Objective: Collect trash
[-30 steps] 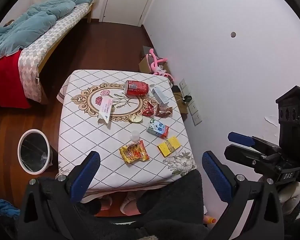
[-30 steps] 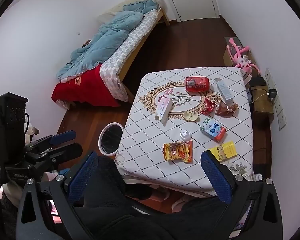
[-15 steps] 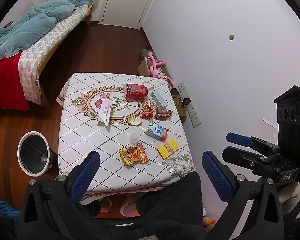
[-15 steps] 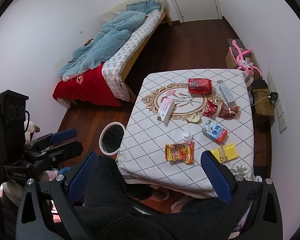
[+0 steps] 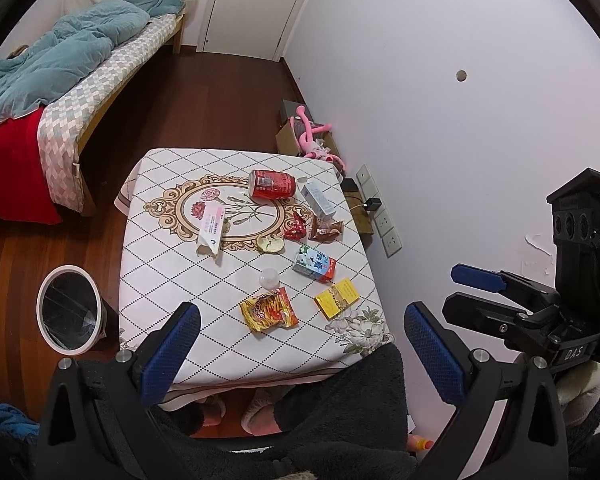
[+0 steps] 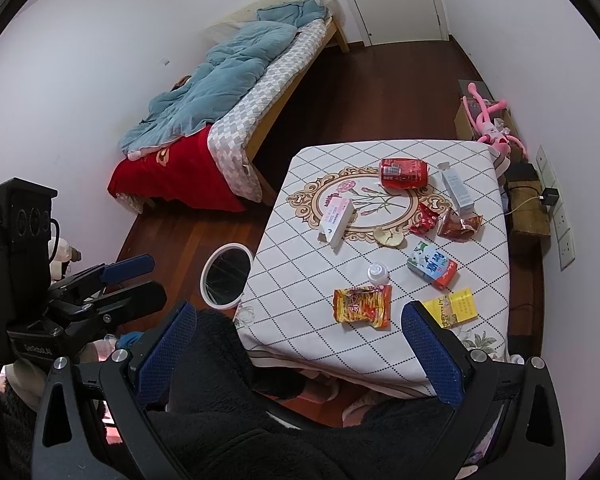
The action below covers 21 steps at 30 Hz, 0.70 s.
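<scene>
Trash lies on a small cloth-covered table (image 5: 172,280) (image 6: 292,248): a red can (image 5: 272,184) (image 6: 404,173), a pink-white box (image 5: 212,230) (image 6: 337,220), an orange snack bag (image 5: 269,312) (image 6: 363,305), a yellow packet (image 5: 337,298) (image 6: 452,307), a milk carton (image 5: 314,265) (image 6: 432,265), crumpled red wrappers (image 5: 296,228) and a small white cap (image 5: 269,279). A white-rimmed bin (image 5: 69,312) (image 6: 227,276) stands on the floor left of the table. My left gripper (image 5: 300,352) and right gripper (image 6: 296,354) are both open and empty, held high above the table's near edge.
A bed (image 5: 60,64) with a blue quilt lies at the far left. A pink toy and cardboard box (image 5: 308,136) sit by the right wall. Wall sockets (image 5: 380,216) are beside the table. The person's dark fleece clothing (image 6: 260,408) fills the bottom.
Both grippers have risen and pulled back a little, so the table looks smaller and more of the room shows. Nothing on the table has moved.
</scene>
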Tool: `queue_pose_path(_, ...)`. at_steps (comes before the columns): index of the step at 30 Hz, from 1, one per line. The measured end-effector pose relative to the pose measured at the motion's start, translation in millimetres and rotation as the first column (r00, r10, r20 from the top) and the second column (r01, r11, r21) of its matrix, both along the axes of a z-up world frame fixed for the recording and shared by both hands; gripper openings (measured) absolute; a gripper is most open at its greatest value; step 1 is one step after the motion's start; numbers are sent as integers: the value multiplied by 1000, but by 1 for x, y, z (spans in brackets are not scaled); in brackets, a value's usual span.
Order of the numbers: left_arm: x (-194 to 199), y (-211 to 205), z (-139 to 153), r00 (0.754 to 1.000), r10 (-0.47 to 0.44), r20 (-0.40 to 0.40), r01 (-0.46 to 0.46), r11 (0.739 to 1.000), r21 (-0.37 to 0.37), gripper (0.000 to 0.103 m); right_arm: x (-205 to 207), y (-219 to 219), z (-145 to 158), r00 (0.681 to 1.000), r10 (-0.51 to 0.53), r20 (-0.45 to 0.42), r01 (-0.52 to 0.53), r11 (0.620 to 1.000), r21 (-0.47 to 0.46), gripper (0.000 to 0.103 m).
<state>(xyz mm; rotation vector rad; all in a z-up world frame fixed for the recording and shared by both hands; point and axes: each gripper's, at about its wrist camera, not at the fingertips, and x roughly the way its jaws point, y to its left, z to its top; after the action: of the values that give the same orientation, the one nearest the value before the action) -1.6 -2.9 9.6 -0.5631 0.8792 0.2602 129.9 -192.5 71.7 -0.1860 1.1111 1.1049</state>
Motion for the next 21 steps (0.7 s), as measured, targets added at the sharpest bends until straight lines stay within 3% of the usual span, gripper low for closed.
queue_pose_path(21,0,-1,3,1000,-4,8,4,1000,4,103,-1,5,2,1000,6,6,-6,1000,4,103)
